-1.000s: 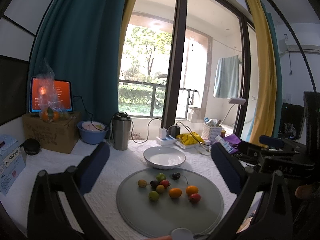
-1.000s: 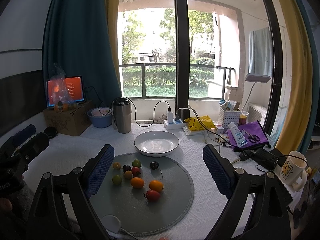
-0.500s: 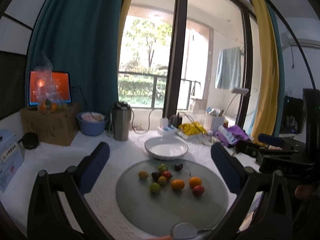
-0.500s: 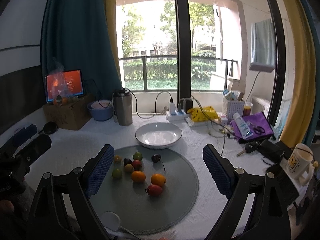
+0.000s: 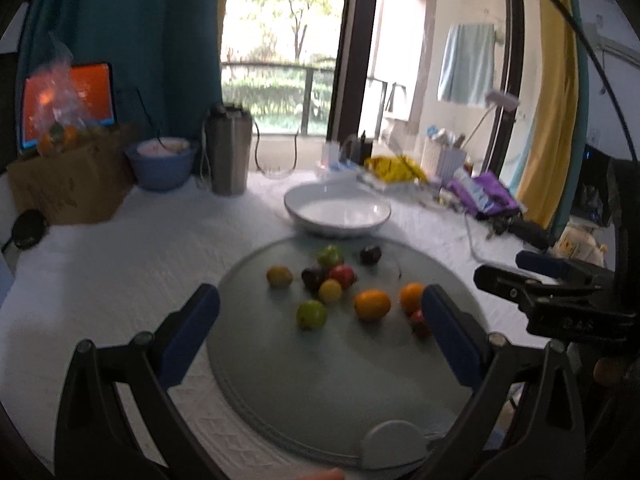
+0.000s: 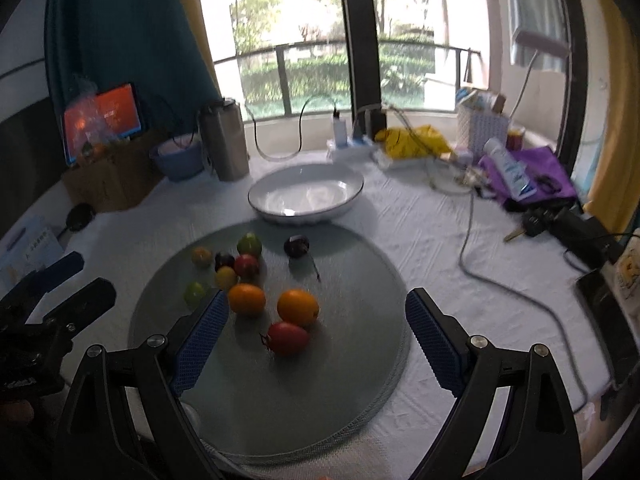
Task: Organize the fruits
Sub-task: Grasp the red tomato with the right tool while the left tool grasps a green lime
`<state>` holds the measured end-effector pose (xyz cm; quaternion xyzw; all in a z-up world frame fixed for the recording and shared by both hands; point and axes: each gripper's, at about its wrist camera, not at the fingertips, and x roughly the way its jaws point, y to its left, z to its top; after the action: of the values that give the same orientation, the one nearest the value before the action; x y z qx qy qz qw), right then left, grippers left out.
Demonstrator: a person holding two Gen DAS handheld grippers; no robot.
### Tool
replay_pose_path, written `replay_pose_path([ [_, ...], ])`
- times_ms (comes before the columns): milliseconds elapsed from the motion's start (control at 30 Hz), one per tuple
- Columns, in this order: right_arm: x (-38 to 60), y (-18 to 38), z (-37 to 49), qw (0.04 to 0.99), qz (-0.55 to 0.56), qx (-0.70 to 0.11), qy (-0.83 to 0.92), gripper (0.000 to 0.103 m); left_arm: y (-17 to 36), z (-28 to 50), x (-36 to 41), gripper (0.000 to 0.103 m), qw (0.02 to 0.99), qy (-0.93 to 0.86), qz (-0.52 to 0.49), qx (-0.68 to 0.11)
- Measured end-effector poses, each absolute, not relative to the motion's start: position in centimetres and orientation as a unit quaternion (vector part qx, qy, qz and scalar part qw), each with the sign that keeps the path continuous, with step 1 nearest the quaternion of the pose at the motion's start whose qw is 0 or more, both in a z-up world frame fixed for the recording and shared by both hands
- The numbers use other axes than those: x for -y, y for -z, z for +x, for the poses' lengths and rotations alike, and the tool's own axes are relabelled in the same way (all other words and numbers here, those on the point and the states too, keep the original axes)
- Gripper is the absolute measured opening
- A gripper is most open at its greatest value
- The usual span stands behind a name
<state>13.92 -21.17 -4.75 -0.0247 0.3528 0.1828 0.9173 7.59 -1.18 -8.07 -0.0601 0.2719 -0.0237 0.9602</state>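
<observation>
Ten small fruits, by a count through some blur, loose on the round grey mat [image 6: 360, 360]; none yet in the white bowl [image 6: 306, 210] just past its far edge. Nearest the right gripper [image 6: 318, 300]: a red tomato-like fruit [image 6: 287, 338], with an orange citrus [image 6: 298, 307] just behind it and a second orange citrus [image 6: 247, 299] to the left of that. Farther back, a tight cluster of green, dark, red and yellow pieces, and a dark cherry [image 6: 296, 246] with its stem, off alone to the right.

Against a second ago: both grippers brought lower and nearer to the mat, cameras tipped down, fruit now large between the fingers. No fruit shifted; same scatter, bowl as bare as before. Right gripper spread wide, blue pads [image 6: 200, 340] flanking the tomato and oranges, gripping nothing. Left gripper [image 5: 319, 294] likewise spread wide and empty, framing a green fruit [image 5: 311, 314] and the cluster.

Reads as the approach to a first pick, sorting not begun. Likely next: settle on one piece, descend, close gently. Worth care: round and smooth, so prone to roll on the flat mat if nudged by one pad first. Cluster pieces pressed together, hard to take singly without knocking neighbours. Easier start with the tomato or the lone cherry. Also worth watching: two grippers crowding one mat.
</observation>
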Motion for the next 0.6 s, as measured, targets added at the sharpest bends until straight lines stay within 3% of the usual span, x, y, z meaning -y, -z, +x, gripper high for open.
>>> replay_pose_path([
  [233,20.2,8.0,15.8,0.890,-0.025,-0.405,-0.206,0.090,10.8,10.9,1.2,0.090,0.942,0.027,-0.057,-0.331],
  [333,19.6,9.5,16.3,0.877,-0.024,-0.426,-0.218,0.082,11.8,12.0,1.1,0.083,0.933,0.030,-0.057,-0.353],
  [400,19.3,10.5,16.6,0.867,-0.021,-0.441,-0.229,0.070,12.4,12.7,1.2,0.071,0.928,0.034,-0.054,-0.368],
  [533,18.6,11.6,16.8,0.856,-0.023,-0.456,-0.243,0.063,13.4,13.6,1.5,0.070,0.919,0.031,-0.050,-0.389],
  [600,18.3,11.9,16.8,0.852,-0.025,-0.459,-0.252,0.052,13.5,13.7,1.5,0.068,0.918,0.030,-0.048,-0.393],
])
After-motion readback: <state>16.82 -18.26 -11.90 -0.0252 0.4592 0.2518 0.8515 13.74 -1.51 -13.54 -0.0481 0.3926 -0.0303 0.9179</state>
